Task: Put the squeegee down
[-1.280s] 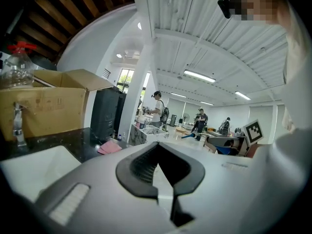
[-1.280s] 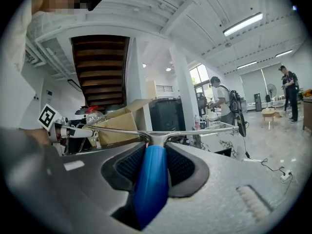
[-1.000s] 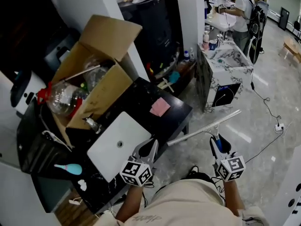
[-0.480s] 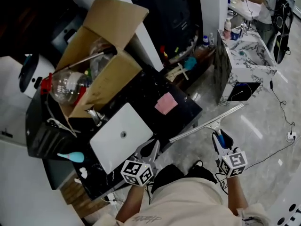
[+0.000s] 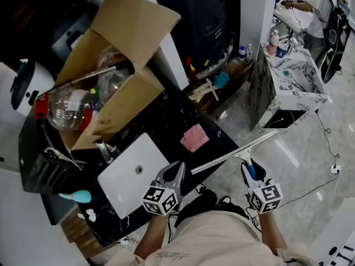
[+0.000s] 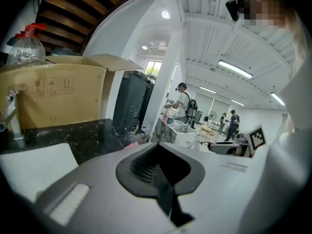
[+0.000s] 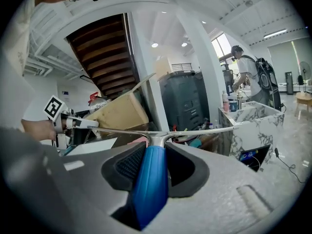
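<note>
Right gripper [image 5: 249,173], head view: clamped on squeegee [image 5: 238,153]; blade in the air just past the black table's [image 5: 166,121] front edge, open floor [image 5: 299,170] beyond. Left gripper [image 5: 173,175] at that edge.
Left gripper view: jaws together, empty.
Right gripper view: jaws grip blue handle [image 7: 150,179].

1. An open cardboard box [image 5: 119,65] sits on the far end of a black marbled table [image 5: 176,117], with a clear red-capped bottle [image 5: 64,108] lying at its opening.
2. A white panel [image 5: 127,176] lies flat on the table. A pink square [image 5: 194,137], perhaps a cloth, lies just beside it.
3. A marble-patterned counter [image 5: 288,76] stands well apart.
</note>
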Tool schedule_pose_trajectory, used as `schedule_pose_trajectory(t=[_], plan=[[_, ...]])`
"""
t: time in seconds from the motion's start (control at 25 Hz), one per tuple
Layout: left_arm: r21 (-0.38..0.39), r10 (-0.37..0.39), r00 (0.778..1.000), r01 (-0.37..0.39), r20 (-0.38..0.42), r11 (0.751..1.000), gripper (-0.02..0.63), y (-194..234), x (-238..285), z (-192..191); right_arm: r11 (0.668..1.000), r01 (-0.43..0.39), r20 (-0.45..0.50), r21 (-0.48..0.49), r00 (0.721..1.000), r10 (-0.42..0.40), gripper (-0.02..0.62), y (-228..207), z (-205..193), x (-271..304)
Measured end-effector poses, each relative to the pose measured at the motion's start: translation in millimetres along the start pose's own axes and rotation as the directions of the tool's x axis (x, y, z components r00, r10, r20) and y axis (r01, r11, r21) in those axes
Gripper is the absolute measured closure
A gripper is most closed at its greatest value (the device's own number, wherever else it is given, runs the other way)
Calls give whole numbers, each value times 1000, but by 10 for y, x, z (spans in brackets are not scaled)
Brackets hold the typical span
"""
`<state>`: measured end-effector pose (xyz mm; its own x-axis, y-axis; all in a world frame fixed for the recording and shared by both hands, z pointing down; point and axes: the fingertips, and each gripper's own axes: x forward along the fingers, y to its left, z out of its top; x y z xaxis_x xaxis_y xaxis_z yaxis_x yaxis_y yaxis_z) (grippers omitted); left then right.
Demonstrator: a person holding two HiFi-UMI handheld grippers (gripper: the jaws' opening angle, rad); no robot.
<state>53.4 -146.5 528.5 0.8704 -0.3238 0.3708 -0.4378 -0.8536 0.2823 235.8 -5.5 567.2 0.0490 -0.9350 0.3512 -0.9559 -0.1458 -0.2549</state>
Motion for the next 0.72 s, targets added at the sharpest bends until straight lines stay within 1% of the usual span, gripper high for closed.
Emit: schedule_pose_trajectory(t=[0.24,0.36,0.56,0.64,0.72], plan=[[-27,-6,1000,7,30,1000,592,410,262,257,999,-25,-43,-47,999,23,463,75,190,536],[-41,10,999,-8,41,999,592,625,290,324,997,-47,-53,-67,998,44,463,123,319,846],[-79,83,995,-79,49,994,592,958,251,323,986,-107,-64,-128,993,100,463,240,528,1303],[-97,127,990,-121,56,988,592,1041,222,335,976,-143,-82,-165,988,131,463,268,580,1457],[-114,185,981,-177,63,978,592,1108,182,359,961,-198,-107,-192,978,180,463,303,607,1609]])
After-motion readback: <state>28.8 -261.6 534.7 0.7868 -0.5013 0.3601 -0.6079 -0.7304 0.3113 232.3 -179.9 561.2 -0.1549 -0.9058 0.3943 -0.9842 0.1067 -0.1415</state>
